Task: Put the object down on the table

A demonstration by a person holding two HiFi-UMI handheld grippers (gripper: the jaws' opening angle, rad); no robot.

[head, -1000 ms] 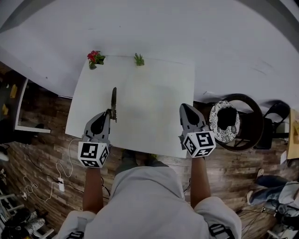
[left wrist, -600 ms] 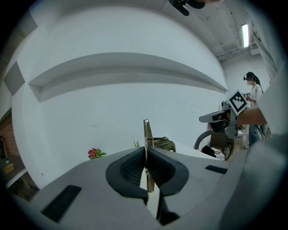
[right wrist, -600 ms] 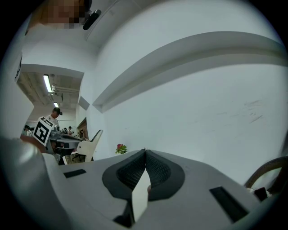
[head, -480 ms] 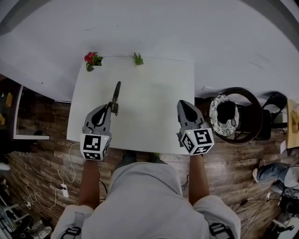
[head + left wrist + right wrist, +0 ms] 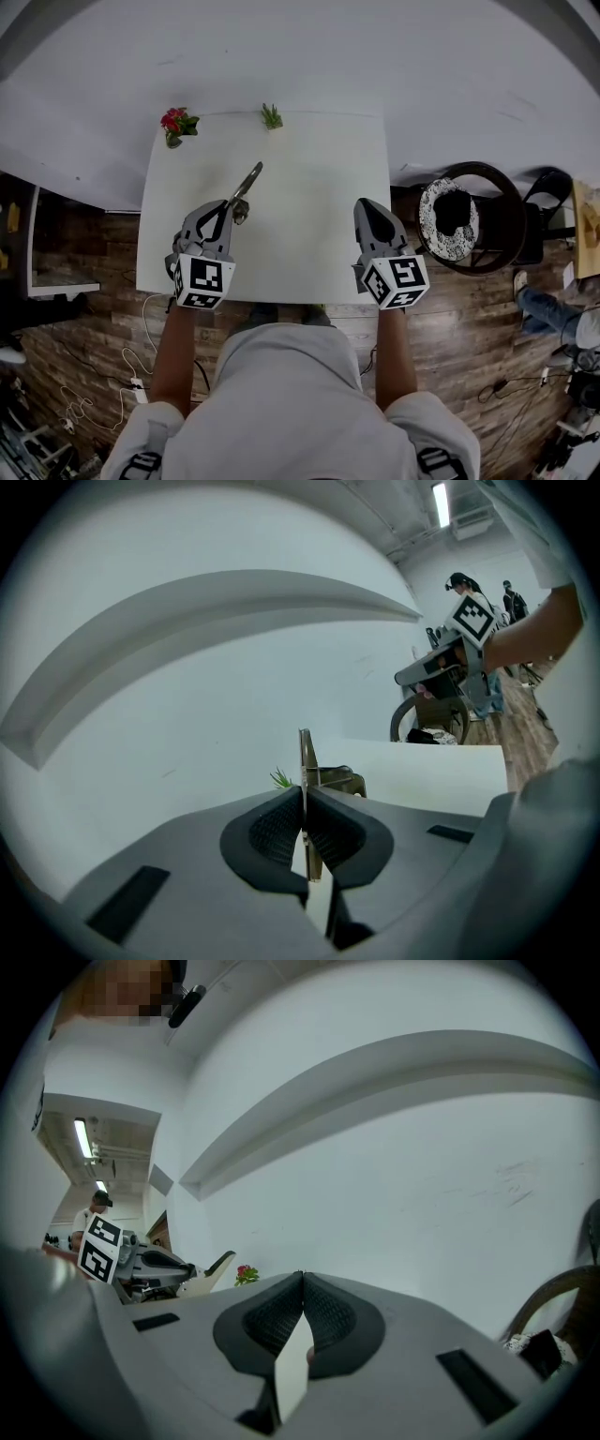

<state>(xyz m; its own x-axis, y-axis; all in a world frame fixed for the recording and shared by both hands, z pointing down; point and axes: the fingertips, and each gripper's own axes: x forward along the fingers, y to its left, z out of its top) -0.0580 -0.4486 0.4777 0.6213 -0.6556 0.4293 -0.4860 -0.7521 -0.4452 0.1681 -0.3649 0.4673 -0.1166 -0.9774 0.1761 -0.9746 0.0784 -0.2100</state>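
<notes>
In the head view, a white square table [image 5: 309,206] stood against a pale wall [image 5: 328,56], with dark wood-plank floor [image 5: 84,253] on both sides. A small pot of red flowers [image 5: 173,122] and a little green plant [image 5: 271,116] sat at the table's far edge. A round dark chair [image 5: 473,234] with a speckled cushion stood off to the right. The left gripper [image 5: 228,208] was over the table's near left part, clamped on a thin metal utensil [image 5: 248,183]. The utensil slanted away to the upper right over the tabletop. It looked long, narrow and dull grey, with a bulkier bit near the jaws. Whether its tip touched the surface could not be told. The right gripper [image 5: 367,206] hung over the near right part, well apart from the utensil.

In the left gripper view, the ribbed pads were pressed flat against the utensil [image 5: 306,757], which was seen edge-on as a thin upright strip with an olive loop beside it. The table, the green plant and the chair lay beyond.

In the right gripper view, the jaws met with nothing between them. The wall and the red flowers [image 5: 247,1274] showed ahead.
</notes>
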